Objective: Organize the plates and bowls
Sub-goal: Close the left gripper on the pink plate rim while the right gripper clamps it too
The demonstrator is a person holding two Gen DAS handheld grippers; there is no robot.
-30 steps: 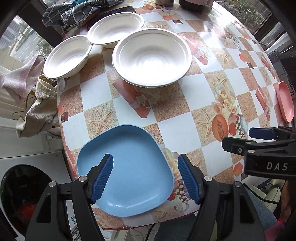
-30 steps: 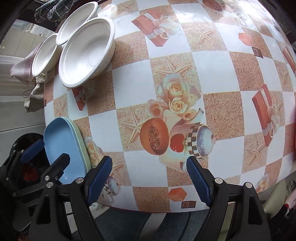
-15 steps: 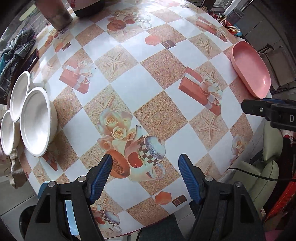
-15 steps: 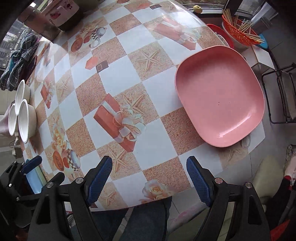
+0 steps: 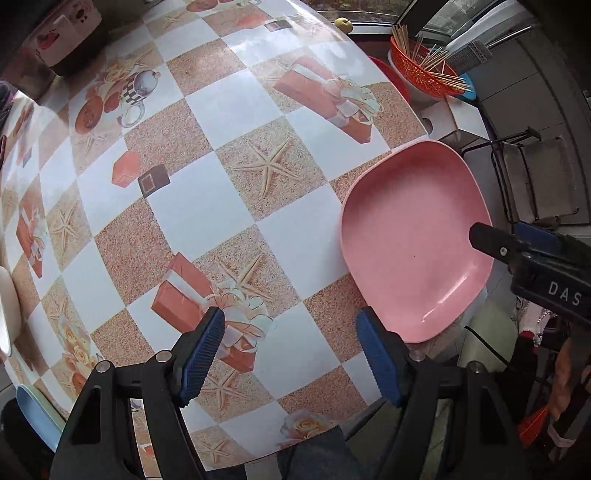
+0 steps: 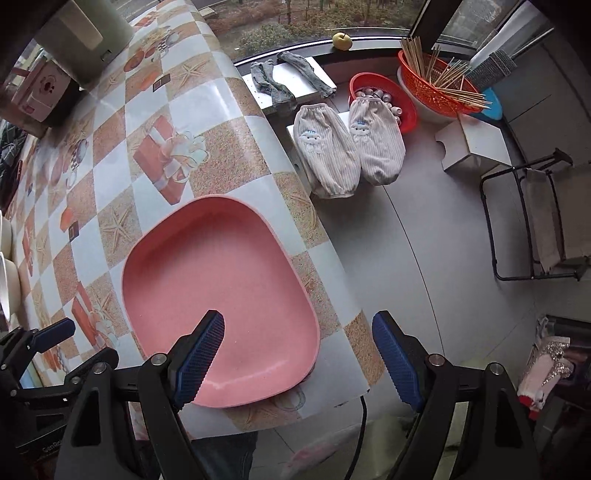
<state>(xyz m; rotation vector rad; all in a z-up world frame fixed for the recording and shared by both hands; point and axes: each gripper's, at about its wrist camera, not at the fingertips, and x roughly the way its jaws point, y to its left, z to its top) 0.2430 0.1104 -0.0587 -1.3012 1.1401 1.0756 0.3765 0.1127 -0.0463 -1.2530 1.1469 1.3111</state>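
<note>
A pink square plate (image 6: pixel 218 295) lies at the table's right corner, near its edge; it also shows in the left wrist view (image 5: pixel 413 240). My right gripper (image 6: pixel 295 362) is open and empty, above the plate's near right rim, its left finger over the plate. My left gripper (image 5: pixel 290 354) is open and empty over the tablecloth, just left of the pink plate. A blue plate (image 5: pixel 35 413) peeks in at the lower left. White bowls (image 6: pixel 7 273) show only as slivers at the left edge.
The table (image 5: pixel 207 206) has a checked cloth with starfish and gift prints. A box (image 5: pixel 59 33) stands at the far left. Beyond the table edge are red baskets (image 6: pixel 436 92) with skewers, sleeve covers (image 6: pixel 351 147) and a folding stool (image 6: pixel 535 221).
Both grippers have swung right, from the blue plate and white bowls to the pink plate. The right gripper now hangs over the pink plate. Both stay open and empty.
</note>
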